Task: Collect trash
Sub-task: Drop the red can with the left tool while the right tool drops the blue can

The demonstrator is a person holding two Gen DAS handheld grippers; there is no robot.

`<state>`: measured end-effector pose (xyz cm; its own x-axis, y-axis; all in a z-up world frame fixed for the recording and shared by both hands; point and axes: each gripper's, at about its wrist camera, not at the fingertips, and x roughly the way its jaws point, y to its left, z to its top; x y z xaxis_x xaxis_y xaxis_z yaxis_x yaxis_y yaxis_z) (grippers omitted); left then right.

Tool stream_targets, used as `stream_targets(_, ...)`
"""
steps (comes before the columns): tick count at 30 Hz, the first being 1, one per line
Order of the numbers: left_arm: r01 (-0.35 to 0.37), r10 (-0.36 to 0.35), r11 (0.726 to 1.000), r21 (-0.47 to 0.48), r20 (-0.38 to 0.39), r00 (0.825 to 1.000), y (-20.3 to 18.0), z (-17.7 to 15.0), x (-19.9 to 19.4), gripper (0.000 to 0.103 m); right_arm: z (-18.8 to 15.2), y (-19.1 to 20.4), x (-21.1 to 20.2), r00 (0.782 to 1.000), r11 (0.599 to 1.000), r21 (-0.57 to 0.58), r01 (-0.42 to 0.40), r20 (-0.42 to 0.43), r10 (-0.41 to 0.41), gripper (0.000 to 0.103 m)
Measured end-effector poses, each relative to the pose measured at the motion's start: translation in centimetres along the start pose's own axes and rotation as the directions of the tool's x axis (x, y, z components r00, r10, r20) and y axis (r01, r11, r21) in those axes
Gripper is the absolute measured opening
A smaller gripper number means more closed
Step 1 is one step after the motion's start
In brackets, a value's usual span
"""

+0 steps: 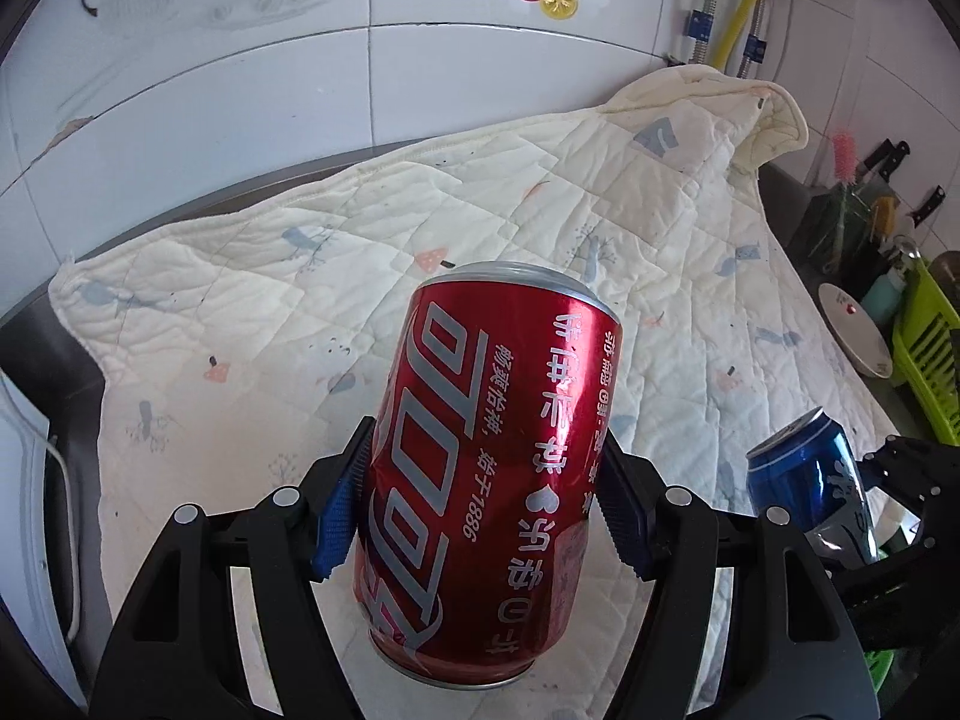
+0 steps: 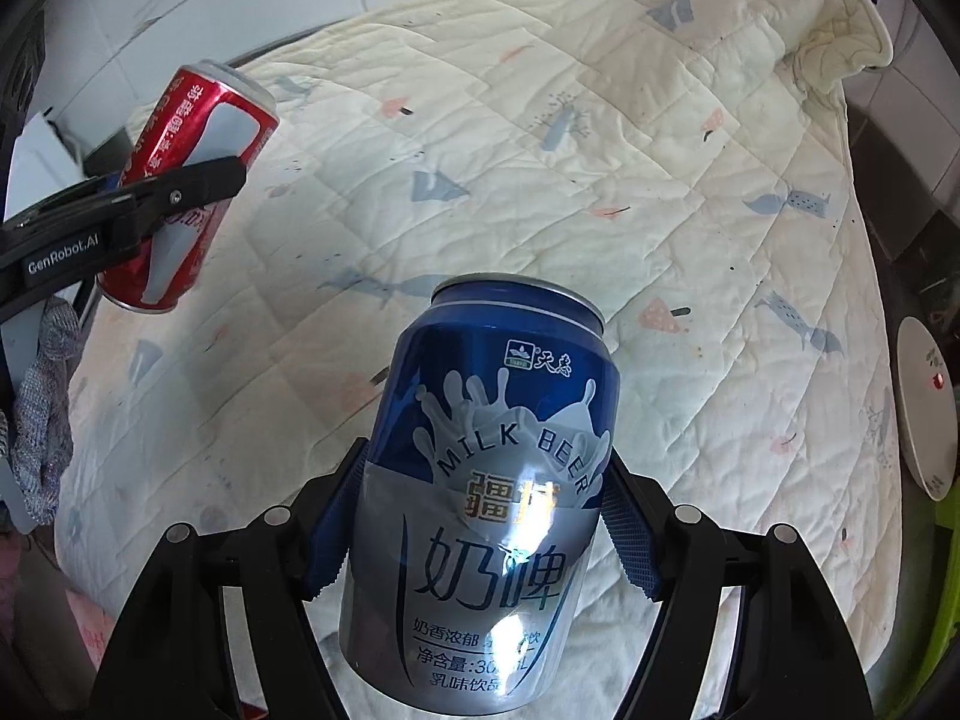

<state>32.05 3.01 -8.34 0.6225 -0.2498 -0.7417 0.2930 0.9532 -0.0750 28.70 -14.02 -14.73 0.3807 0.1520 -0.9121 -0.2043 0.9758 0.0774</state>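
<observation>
A: Red can (image 1: pixel 486 480), white Chinese lettering, "1886" readable on the side. Left tongs (image 1: pixel 483 507) pinching it round the middle, blue pads (image 1: pixel 339 510) tight on both sides. Can tilted, held up above the quilted cloth (image 1: pixel 360 276).

B: And the other one?

A: Blue and silver can (image 2: pixel 480 510), reads "MILK BEER", big characters "奶啤" below, small logo near the top. Right tongs (image 2: pixel 480 531) pinching it at mid-height, also above the quilted cloth.

B: Where relative to each other?

A: From the right wrist view, the red can sits up and left of the blue one, well apart. Left arm shows "GenRobot.AI" in white print.

B: Anything else?

A: White plate (image 2: pixel 927 408) just off the cloth's right edge. Green rack (image 1: pixel 927 360) beside it. Cloth has small fish and mushroom prints.
</observation>
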Motion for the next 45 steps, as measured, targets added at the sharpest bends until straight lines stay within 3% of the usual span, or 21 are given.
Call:
stream_targets(11,0.021,-0.022,1.0,0.014,0.042,0.999,-4.8,-6.3,-7.8,0.067,-7.0,0.7,-6.6,0.999,0.996,-0.083,-0.014,0.051,0.019,0.069)
stream_targets(21,0.126,-0.128,0.991,0.039,0.048,0.991,-11.4,-11.8,-12.2,0.067,-16.5,-2.9,-10.7,0.999,0.998,-0.057,0.034,0.019,-0.033,0.07)
stream_targets(33,0.228,-0.226,0.968,0.103,-0.026,0.974,-18.5,-16.8,-12.5,0.067,-27.8,-8.4,-9.7,0.986,0.992,0.04,0.119,-0.121,-0.114,0.071)
stream_targets(37,0.259,-0.254,0.959,0.112,-0.057,0.965,-20.6,-17.7,-12.1,0.067,-29.7,-9.6,-10.1,0.987,0.989,0.086,0.119,-0.118,-0.108,0.079)
stream_targets(45,0.313,-0.3,0.943,0.116,-0.113,0.947,-23.9,-19.2,-11.2,0.067,-31.5,-10.9,-12.5,0.989,0.981,0.129,0.143,-0.065,-0.136,0.08)
